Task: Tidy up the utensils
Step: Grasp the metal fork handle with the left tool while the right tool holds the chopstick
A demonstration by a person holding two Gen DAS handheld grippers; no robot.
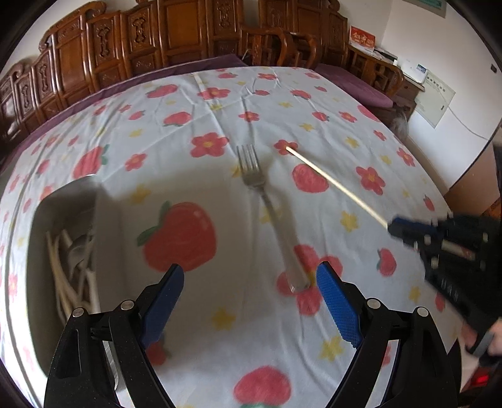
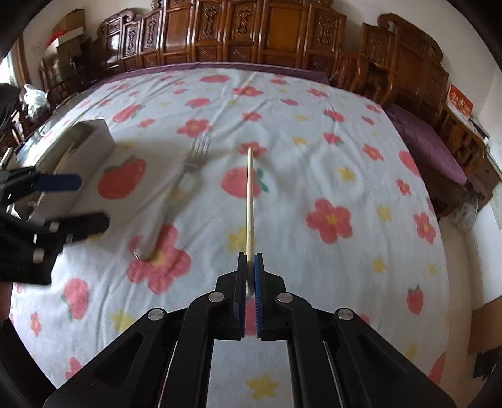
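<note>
Carved wooden furniture [image 2: 238, 34], white walls [image 1: 417, 28]

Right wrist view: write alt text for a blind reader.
The right gripper is shut on a pale chopstick that points away over a flowered tablecloth. A fork lies left of it, near a white box.

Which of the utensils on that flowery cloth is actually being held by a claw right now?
The thin pale wooden chopstick: the right claw is shut on one end. The silver metal fork lies free on the cloth, and the left claw, open, hovers over its handle.
</note>
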